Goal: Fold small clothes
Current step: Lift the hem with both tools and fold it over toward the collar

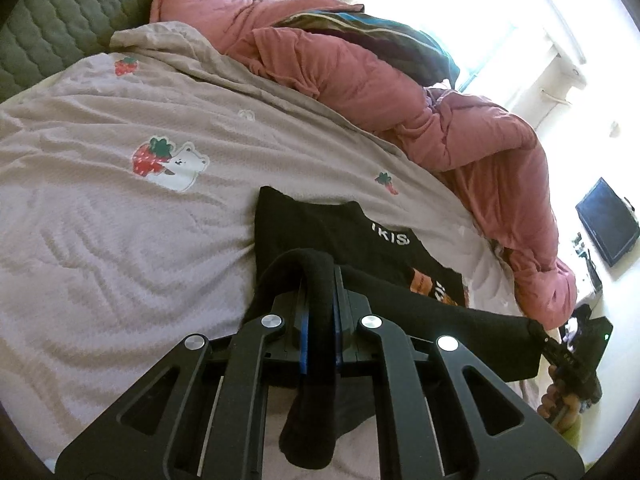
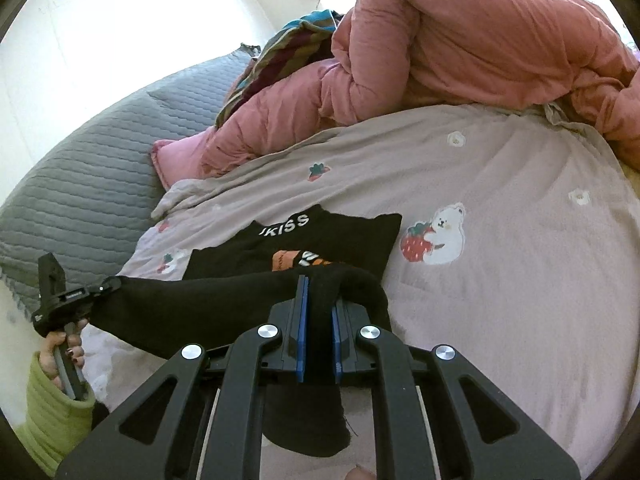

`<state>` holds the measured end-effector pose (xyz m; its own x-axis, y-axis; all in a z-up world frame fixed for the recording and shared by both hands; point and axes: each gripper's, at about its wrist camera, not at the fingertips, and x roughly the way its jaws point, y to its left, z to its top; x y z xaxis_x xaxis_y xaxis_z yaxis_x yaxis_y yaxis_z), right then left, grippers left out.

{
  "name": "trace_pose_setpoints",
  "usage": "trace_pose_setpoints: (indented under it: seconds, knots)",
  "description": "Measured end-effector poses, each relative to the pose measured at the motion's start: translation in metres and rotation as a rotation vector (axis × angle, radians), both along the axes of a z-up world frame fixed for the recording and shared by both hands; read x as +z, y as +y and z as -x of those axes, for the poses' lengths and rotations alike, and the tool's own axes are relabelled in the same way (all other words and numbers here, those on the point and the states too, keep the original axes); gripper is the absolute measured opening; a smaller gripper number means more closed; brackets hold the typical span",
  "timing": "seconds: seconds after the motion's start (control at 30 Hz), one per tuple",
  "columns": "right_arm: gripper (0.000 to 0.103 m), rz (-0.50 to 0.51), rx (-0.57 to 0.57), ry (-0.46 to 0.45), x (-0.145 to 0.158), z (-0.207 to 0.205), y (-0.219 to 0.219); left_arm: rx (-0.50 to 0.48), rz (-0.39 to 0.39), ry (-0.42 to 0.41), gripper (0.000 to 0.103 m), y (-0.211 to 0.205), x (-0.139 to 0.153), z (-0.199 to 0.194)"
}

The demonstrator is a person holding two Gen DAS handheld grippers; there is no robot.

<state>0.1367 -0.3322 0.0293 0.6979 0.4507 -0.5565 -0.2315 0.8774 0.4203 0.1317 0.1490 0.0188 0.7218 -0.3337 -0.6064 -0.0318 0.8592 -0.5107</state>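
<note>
The left gripper (image 1: pixel 320 276) is clamped tight on a bunched edge of a black T-shirt (image 1: pixel 360 240), the cloth squeezed between its blue pads (image 1: pixel 305 340) and hanging down in a fold below them. The right gripper (image 2: pixel 318 292) is likewise closed on another bunch of the same hem, with only the thickness of the fabric between its fingers. The stretch of shirt between the two grippers is lifted off the bed, while the far part, with the neck and print, lies flat on the bedspread (image 1: pixel 100 208).

In the left wrist view the shirt's white lettering is cut off to "KIS", with part of an orange print below it; the right wrist view shows more, "JKISS" or similar, the first letter being partly hidden. Only the left wrist view takes in a dark screen (image 1: pixel 608 222) on the bright wall at the right, and the person's right hand (image 1: pixel 558 400) on the other tool's handle. Only the right wrist view shows the left hand (image 2: pixel 66 356) with dark painted nails and a light green ribbed sleeve (image 2: pixel 52 420).

The bedspread is pale mauve, printed with strawberries and a white bear (image 2: pixel 444 236). Behind it lie a rumpled pink duvet (image 2: pixel 460 48), a striped cloth (image 2: pixel 288 52) and a grey quilted pillow (image 2: pixel 80 184).
</note>
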Motion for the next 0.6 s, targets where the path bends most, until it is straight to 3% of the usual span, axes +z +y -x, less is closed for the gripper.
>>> trace_pose_setpoints:
  seconds: [0.23,0.6]
  knots:
    - [0.009,0.018,-0.033,0.034,-0.011,-0.026,0.002,0.027,0.021,0.016,0.003,0.0,-0.007,-0.027]
    - [0.009,0.045,-0.056,0.079,-0.025,-0.048,0.004,0.069,-0.024,0.013,0.003,-0.008,-0.017,-0.051]
